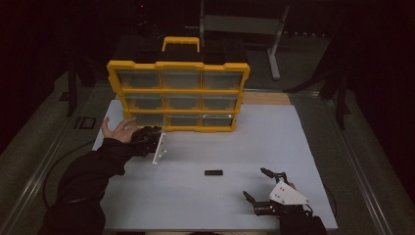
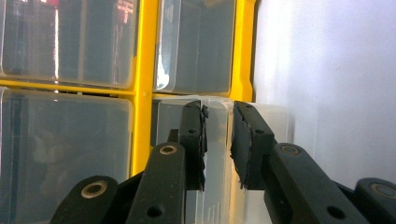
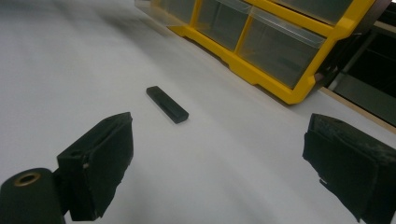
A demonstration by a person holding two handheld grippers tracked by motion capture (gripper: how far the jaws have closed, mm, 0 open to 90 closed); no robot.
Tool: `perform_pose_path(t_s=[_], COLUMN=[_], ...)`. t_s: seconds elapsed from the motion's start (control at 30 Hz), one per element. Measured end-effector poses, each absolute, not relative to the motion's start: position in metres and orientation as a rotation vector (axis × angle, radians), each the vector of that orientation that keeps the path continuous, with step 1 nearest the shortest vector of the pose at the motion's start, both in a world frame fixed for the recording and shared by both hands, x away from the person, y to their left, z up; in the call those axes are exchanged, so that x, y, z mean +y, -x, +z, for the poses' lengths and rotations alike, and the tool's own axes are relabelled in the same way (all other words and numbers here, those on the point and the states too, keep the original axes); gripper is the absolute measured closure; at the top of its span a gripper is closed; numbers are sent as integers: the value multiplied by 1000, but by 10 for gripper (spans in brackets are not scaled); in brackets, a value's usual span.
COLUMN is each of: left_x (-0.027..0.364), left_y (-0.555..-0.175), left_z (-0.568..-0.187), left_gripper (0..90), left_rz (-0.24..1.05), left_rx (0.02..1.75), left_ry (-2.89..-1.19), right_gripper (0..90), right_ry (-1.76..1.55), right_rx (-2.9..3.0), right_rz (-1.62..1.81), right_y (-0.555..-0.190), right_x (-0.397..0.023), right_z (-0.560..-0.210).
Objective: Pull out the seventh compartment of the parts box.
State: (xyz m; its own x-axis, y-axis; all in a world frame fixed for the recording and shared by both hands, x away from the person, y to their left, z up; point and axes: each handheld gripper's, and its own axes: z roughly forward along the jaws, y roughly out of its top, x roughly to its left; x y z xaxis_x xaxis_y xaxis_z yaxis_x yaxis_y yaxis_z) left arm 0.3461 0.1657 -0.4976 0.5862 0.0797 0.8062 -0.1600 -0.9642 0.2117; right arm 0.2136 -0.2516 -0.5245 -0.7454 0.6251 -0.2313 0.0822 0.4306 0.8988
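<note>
1. The drawer (image 2: 219, 154), clear plastic, sits in the bottom left slot of the yellow organizer (image 1: 178, 93) and sticks out a little.
2. The left gripper (image 2: 218, 144) has its pads closed narrowly on the drawer's front lip.
3. The organizer stands tilted at the desk's (image 1: 274, 147) far edge, left of centre.
4. A small black bar (image 1: 213, 172) lies flat near the desk's middle, toward the near edge.
5. The right gripper (image 1: 258, 183) rests at the near right corner, jaws wide apart and empty, facing the bar.
</note>
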Motion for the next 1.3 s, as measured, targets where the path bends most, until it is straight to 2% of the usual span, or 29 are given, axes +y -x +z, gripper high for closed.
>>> perform_pose_path(t_s=[1.3], left_x=[164], left_y=[-320], left_z=[-498], left_gripper=[745], left_rz=[1327], left_rx=[-88], left_ry=[-2546], right_gripper=[86], right_ry=[-591], right_rx=[2142], right_rz=[1294], right_y=[-214], right_x=[-251], right_z=[-525])
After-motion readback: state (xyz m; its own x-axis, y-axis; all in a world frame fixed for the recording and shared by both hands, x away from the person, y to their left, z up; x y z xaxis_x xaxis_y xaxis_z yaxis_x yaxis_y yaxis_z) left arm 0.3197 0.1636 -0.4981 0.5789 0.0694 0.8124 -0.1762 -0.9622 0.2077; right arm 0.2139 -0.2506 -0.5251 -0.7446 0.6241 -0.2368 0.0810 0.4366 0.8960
